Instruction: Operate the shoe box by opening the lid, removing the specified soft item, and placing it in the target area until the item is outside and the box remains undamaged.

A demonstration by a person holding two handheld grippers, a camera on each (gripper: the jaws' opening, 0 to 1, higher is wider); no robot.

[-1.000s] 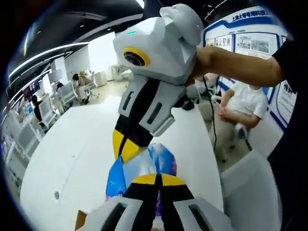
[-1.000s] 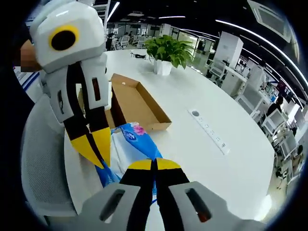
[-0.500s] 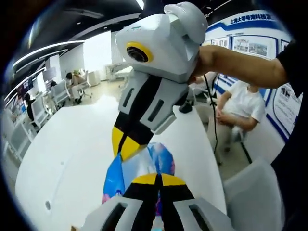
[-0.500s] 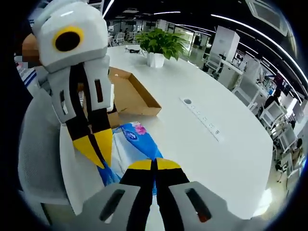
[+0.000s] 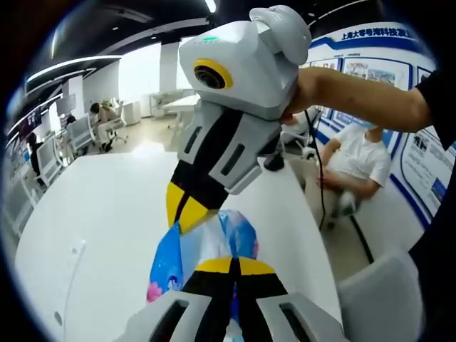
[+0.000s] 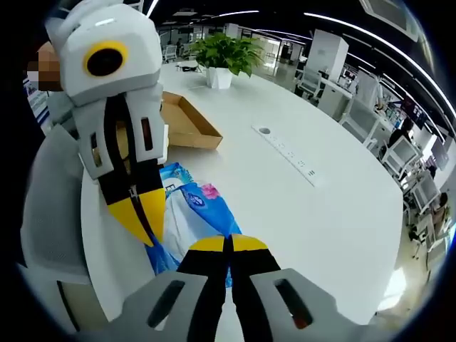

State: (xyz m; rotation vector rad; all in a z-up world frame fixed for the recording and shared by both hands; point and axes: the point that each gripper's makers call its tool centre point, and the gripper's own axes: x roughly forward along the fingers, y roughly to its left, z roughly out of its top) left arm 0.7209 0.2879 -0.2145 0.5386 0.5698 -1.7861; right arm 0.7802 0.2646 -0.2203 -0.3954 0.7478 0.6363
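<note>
Gripping the pack point(image 5: 214, 246) from both ends, my left tongs point(image 5: 233, 265) and right tongs point(image 6: 226, 244) are each clenched on its blue wrapper, so it hangs stretched between them above the white worktop point(image 6: 299, 214). In the left gripper view my right tongs come down from above, yellow tips pinching the pack's far edge; in the right gripper view my left tongs do the same from the left side.

Beyond the pack, the box point(image 6: 187, 122) lies open on the worktop near a potted plant point(image 6: 226, 57), its brown tray bare as far as I can see, though part of it is hidden behind my left tongs. A power strip point(image 6: 288, 153) is set into the worktop further out.

By my reckoning the lid is off and the soft item is out of the box, which looks unharmed. What is left is to lower the pack onto the target area and let go with both tongs; I cannot tell where that area is marked.
</note>
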